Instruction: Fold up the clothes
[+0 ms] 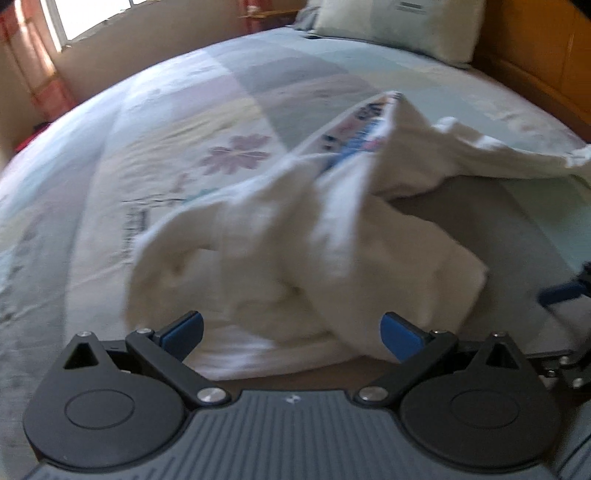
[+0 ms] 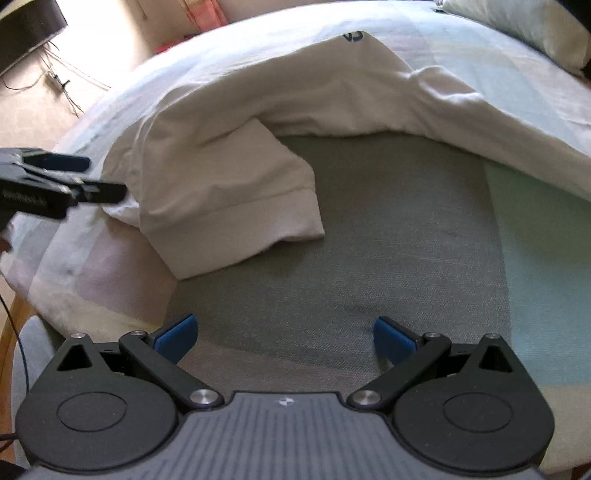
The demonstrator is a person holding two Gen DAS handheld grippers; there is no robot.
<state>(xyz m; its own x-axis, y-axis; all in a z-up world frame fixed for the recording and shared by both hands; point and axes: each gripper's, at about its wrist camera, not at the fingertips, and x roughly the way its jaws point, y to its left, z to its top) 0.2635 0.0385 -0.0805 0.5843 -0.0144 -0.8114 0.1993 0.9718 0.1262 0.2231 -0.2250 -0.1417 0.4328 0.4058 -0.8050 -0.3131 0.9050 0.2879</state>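
A white sweatshirt (image 2: pixel 229 147) lies rumpled on a bed (image 2: pixel 406 240) spread with a pastel patchwork cover, its body bunched toward the far side and one ribbed-cuffed sleeve (image 2: pixel 236 206) thrown forward onto a grey panel of the cover; a strip of blue and red print (image 1: pixel 354 136) shows where the cloth has turned over on itself. It is not in a tidy fold: the heap is uneven and the edges do not line up, a state that would fit either a garment waiting to be spread flat or one caught partway through a fold, and the pictures do not settle which. The bed serves as the work surface, giving the cloth room to spread, with a pillow (image 1: pixel 399 26) near the headboard well apart from it. The left gripper (image 1: pixel 291 334) is held low, just short of the near edge of the heap, its blue-padded fingers (image 1: pixel 184 332) spread wide and grasping nothing, aimed along the bed into the cloth as if placed for a reach; its view is blurred. The right gripper (image 2: pixel 284 339) hangs over the bare grey panel beside the sleeve, tilted down toward the cover, its fingers (image 2: pixel 177 338) likewise released and empty. In the right wrist view the left gripper enters from the left margin, close beside the sweatshirt.
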